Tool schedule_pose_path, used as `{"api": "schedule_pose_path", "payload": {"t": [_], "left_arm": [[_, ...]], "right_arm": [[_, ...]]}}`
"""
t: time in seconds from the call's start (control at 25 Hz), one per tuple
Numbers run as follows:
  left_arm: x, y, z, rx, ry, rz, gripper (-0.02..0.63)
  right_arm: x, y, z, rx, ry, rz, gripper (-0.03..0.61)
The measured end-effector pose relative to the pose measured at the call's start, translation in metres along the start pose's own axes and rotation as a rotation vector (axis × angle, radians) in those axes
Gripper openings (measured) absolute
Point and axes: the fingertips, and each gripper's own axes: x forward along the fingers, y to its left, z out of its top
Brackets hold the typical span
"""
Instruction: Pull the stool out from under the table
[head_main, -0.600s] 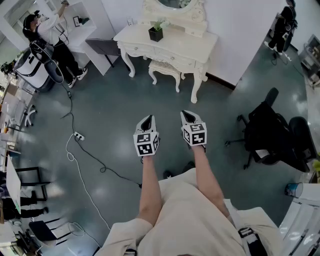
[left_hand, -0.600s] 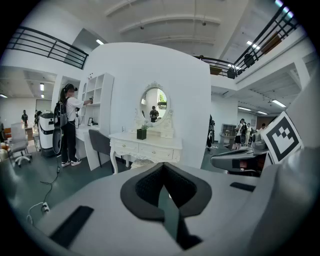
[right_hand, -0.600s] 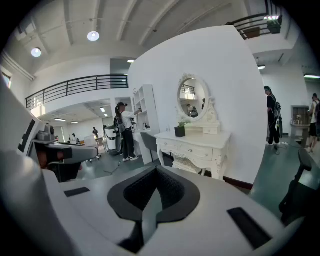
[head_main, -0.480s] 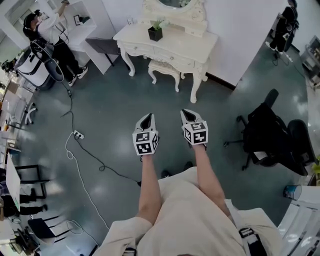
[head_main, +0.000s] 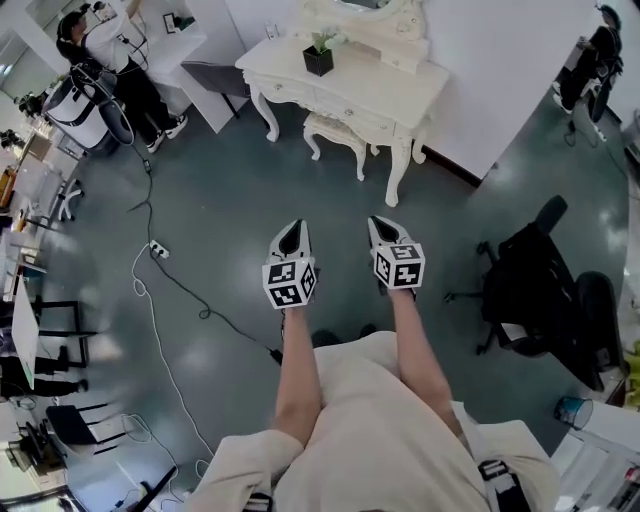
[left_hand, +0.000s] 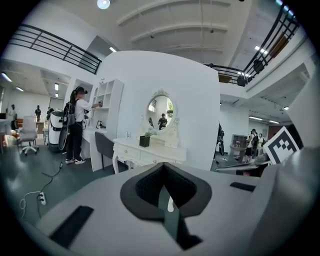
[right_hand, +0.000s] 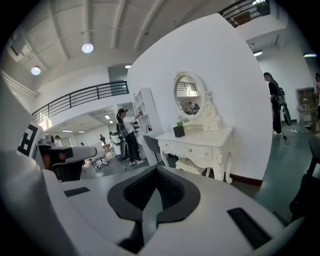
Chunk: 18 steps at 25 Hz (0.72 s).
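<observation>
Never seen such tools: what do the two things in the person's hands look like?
The left gripper and right gripper are light grey wedges tapering to a point, with a dark ribbed lining round the jaws. Each carries a white cube with black square markers. The person wears pale cream clothing.

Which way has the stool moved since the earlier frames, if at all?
No. The stool sits tucked under the table, between its front legs, same as before.
</observation>
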Motion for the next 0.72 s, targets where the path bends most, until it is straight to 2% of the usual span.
{"api": "schedule_pose_path", "payload": {"t": [0.4, 0.72], "left_arm": [[-0.003, 0.005, -0.007, -0.009, 0.028, 0.037, 0.015], [0.023, 0.034, 0.005, -0.024, 0.018, 0.018, 0.015]], "right_arm": [[0.004, -0.003, -0.006, 0.056, -0.013, 0.073, 0.044], [0.043, 0.001, 0.01, 0.053, -0.011, 0.067, 0.044]]}}
